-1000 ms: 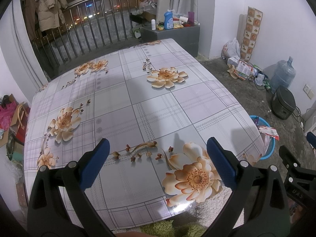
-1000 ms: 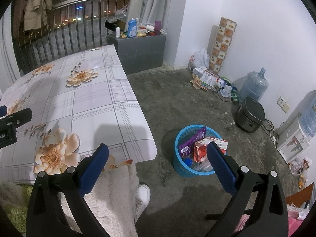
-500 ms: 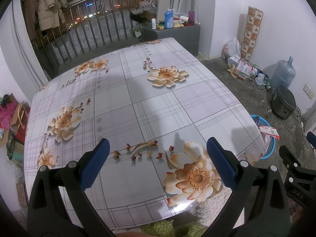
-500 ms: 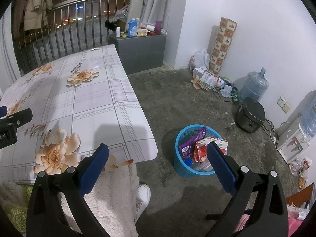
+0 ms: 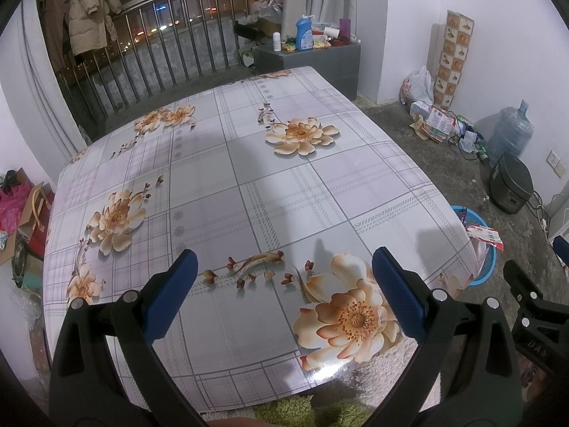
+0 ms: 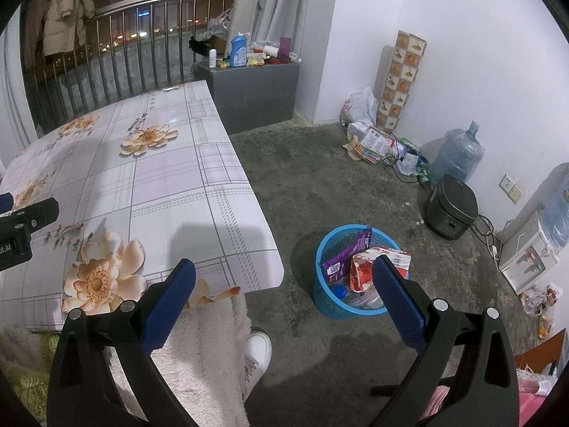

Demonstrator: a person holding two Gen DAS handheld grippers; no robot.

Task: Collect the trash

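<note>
Both hand-held grippers gape wide and empty, the left (image 5: pixel 281 291) over the table (image 5: pixel 249 192), the right (image 6: pixel 282 293) above the floor with the trash-filled basket (image 6: pixel 329 302) just ahead between its fingers.

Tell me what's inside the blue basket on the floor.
The blue basket holds a purple wrapper, a red-and-white snack bag, a blue cap and some clear plastic. The right gripper's finger hides the basket's right side, and the bottom is buried.

White walls (image 6: pixel 480 35), rough concrete floor (image 6: pixel 320 185), floral-cloth bench (image 5: pixel 249 195), barred railing (image 5: pixel 177 35) with night lights behind, grey cabinet (image 6: pixel 256 96), grey curtains (image 6: pixel 270 0).
</note>
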